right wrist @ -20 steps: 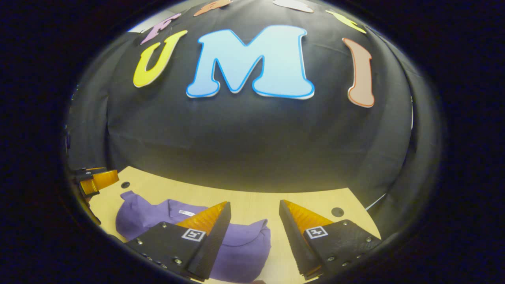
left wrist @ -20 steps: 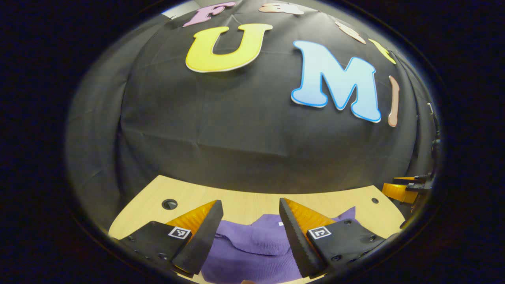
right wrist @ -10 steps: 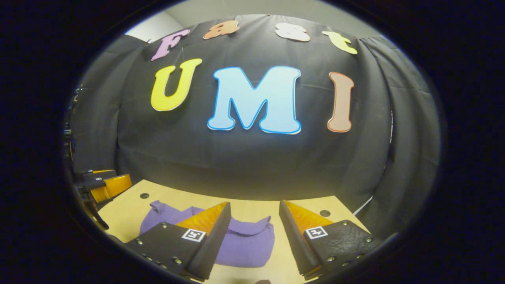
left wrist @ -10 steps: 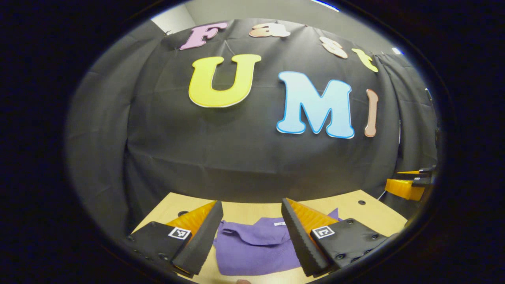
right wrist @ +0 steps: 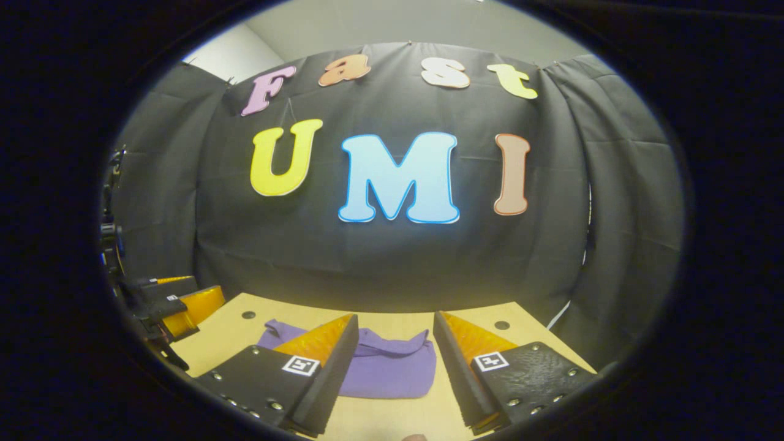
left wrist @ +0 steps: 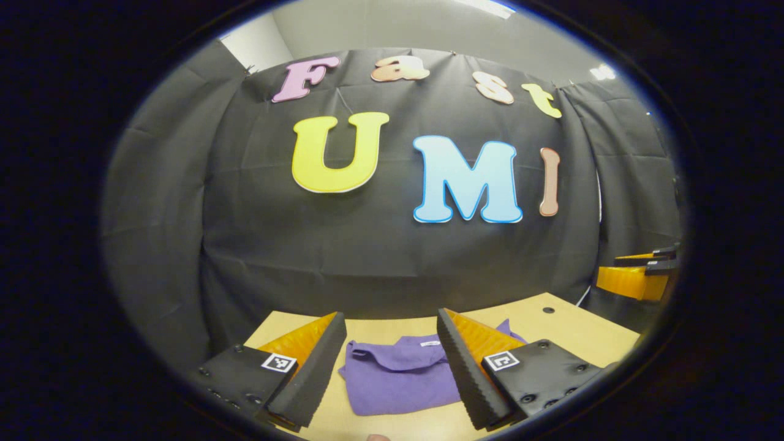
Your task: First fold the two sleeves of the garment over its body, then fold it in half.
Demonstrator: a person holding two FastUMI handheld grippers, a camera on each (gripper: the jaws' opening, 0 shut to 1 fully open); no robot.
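Observation:
A purple garment lies folded into a compact bundle on the light wooden table, with a small white tag near its collar. In the left gripper view, my left gripper hangs open above and in front of it, fingers apart, holding nothing. The right gripper view shows the same purple garment beyond my right gripper, which is open too and holds nothing. Each gripper appears at the edge of the other's view: the right gripper far right, the left gripper far left.
The booth's black cloth wall stands close behind the table. Small round holes mark the tabletop near its back corners. Bare wood surrounds the garment on both sides.
Both grippers have drawn back and upward from the garment, so it looks smaller and farther off. More of the wall and ceiling shows. The garment itself stays put, folded.

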